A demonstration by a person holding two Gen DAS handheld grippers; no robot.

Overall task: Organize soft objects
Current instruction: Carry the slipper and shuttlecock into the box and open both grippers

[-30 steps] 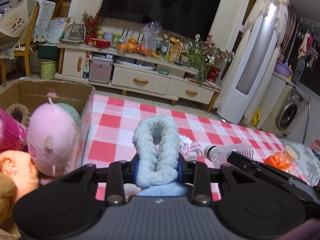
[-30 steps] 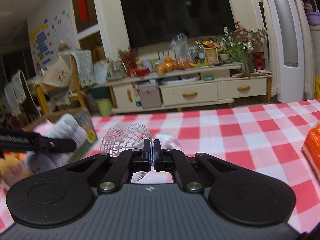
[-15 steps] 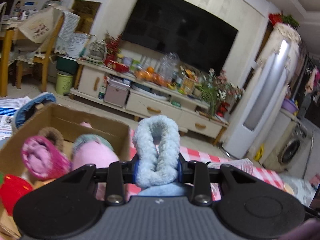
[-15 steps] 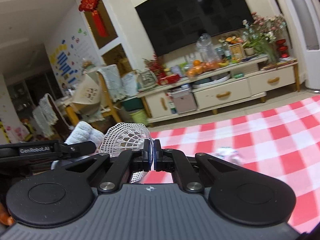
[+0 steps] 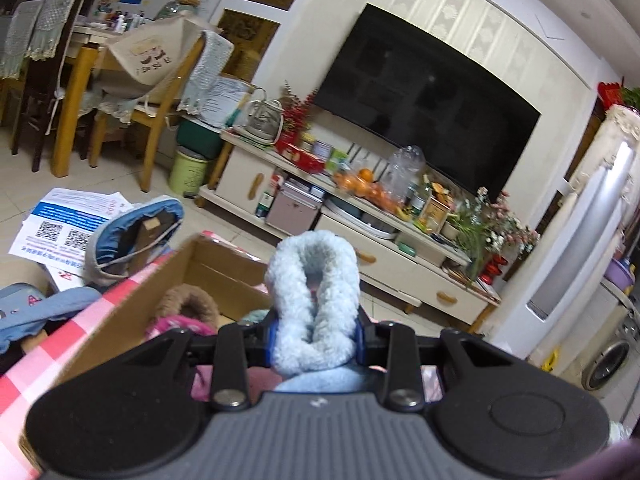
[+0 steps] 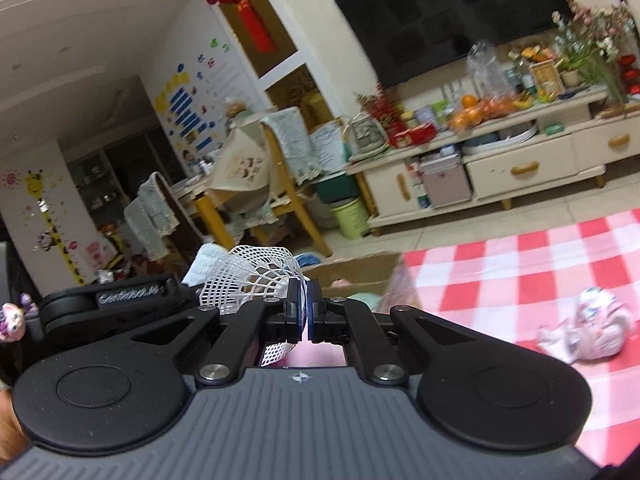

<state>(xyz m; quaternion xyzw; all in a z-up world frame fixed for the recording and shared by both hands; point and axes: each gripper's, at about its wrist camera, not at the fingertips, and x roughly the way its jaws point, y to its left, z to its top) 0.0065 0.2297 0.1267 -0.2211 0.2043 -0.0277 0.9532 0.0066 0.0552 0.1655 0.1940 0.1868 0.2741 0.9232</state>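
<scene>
My left gripper (image 5: 315, 338) is shut on a fluffy pale blue soft toy (image 5: 312, 300), held over the open cardboard box (image 5: 132, 304) on the red-checked cloth. Inside the box lie a brown fuzzy piece (image 5: 186, 302) and a pink one (image 5: 180, 326). My right gripper (image 6: 304, 312) is shut on the rim of a white net-skirted shuttlecock (image 6: 248, 280), which sticks out to the left of the jaws. The left gripper (image 6: 120, 300) shows at the left of the right wrist view, with the box (image 6: 352, 276) just beyond the fingers.
A crumpled white patterned soft thing (image 6: 588, 332) lies on the checked cloth (image 6: 520, 272) at the right. Beyond the table are a TV cabinet (image 5: 360, 248) crowded with items, wooden chairs (image 5: 132, 100), papers (image 5: 68, 220) and a blue bag (image 5: 132, 236) on the floor.
Both grippers have swung left and risen slightly. The left one, still holding the blue toy, now hangs over the box. The right one carried the shuttlecock toward the box too.
</scene>
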